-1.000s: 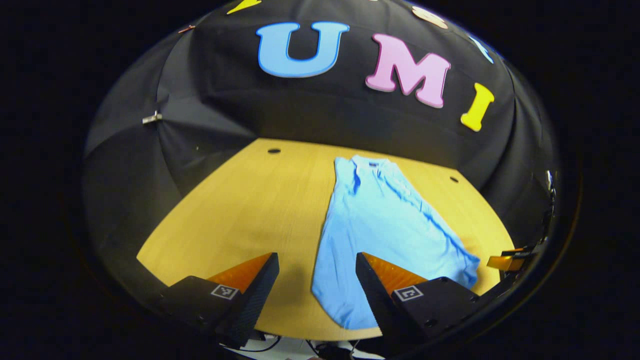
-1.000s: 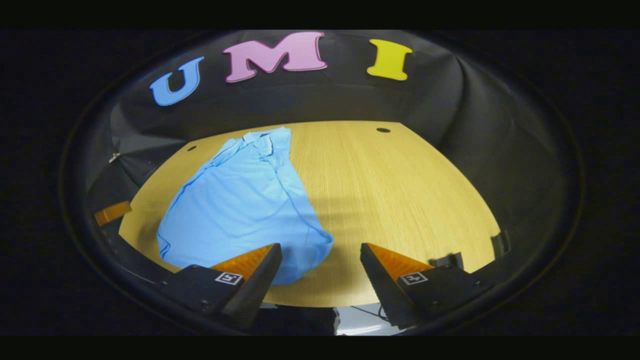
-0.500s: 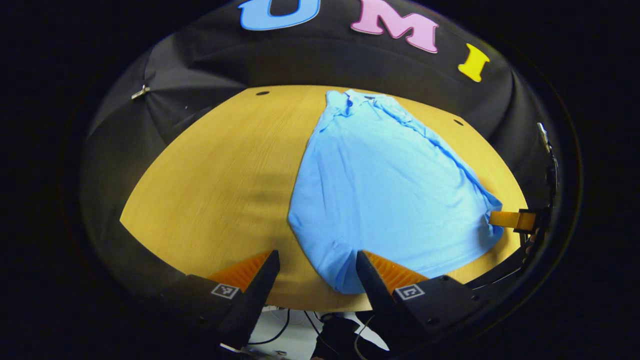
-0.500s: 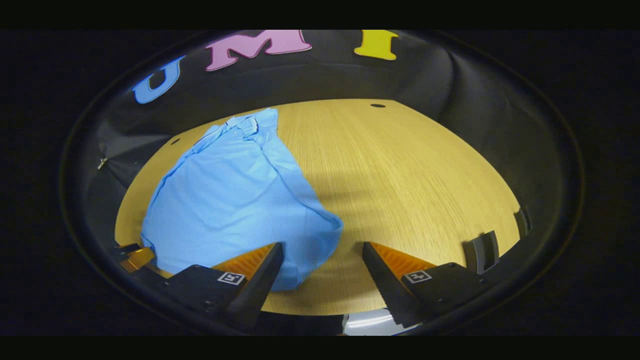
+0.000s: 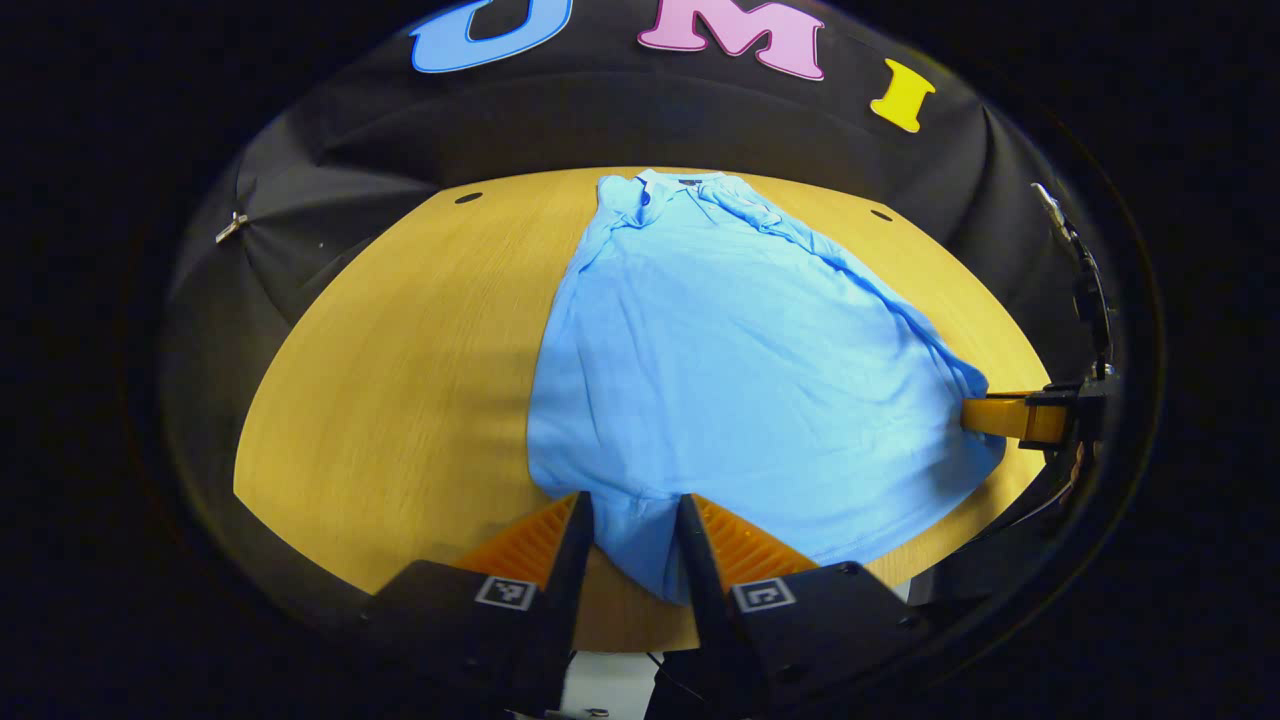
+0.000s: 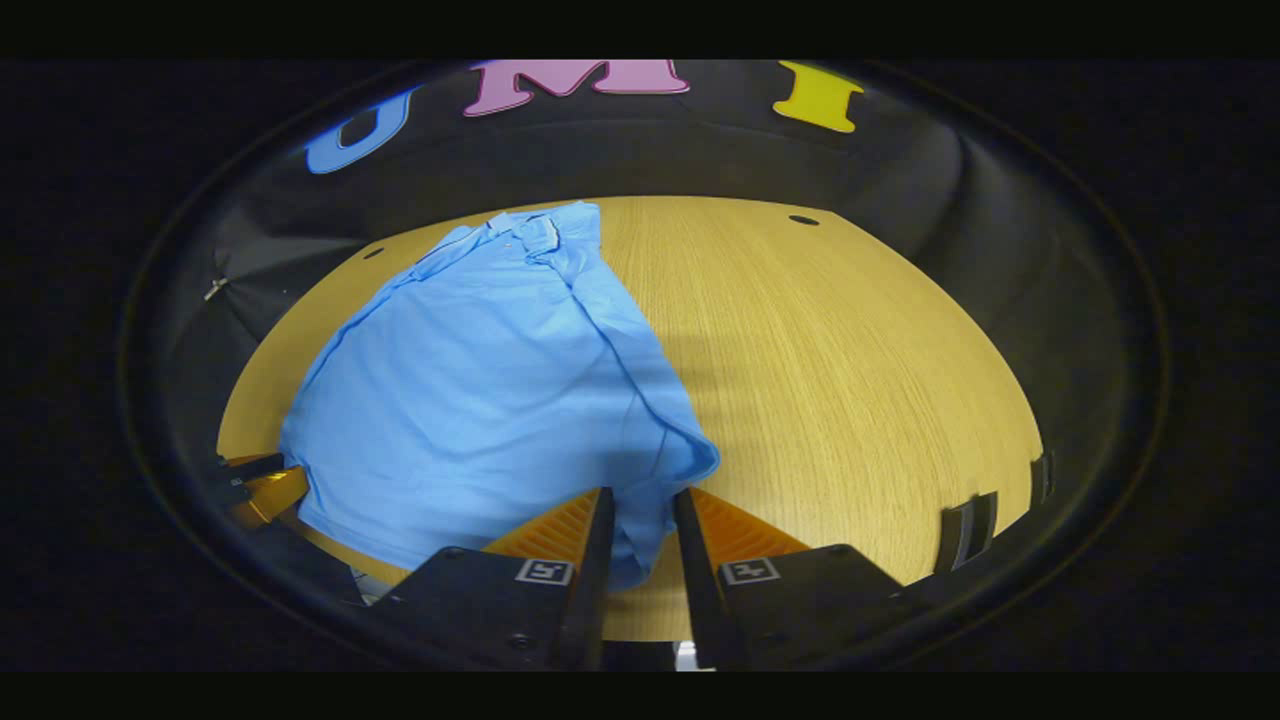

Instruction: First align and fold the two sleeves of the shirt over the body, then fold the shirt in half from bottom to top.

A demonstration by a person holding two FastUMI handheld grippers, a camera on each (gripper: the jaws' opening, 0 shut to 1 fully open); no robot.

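**Wooden surface, shirt gripped at both hem corners**

Wood-grain surface [image 5: 400,360] carried a blue shirt [image 5: 730,370], collar far, sleeves folded in. Left hand-held gripper [image 5: 632,540] had both fingers narrowed around the near-left hem corner. Right hand-held gripper [image 6: 640,530] likewise straddled the near-right corner; whether the fingers actually pinched the cloth could not be told. No containers or legible labels.

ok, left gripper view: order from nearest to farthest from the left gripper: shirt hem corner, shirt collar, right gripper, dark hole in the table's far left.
1. Light blue shirt's hem corner, between its fingers.
2. Right gripper, far right.
3. Shirt collar, far end; dark table hole, far left: too close to call.
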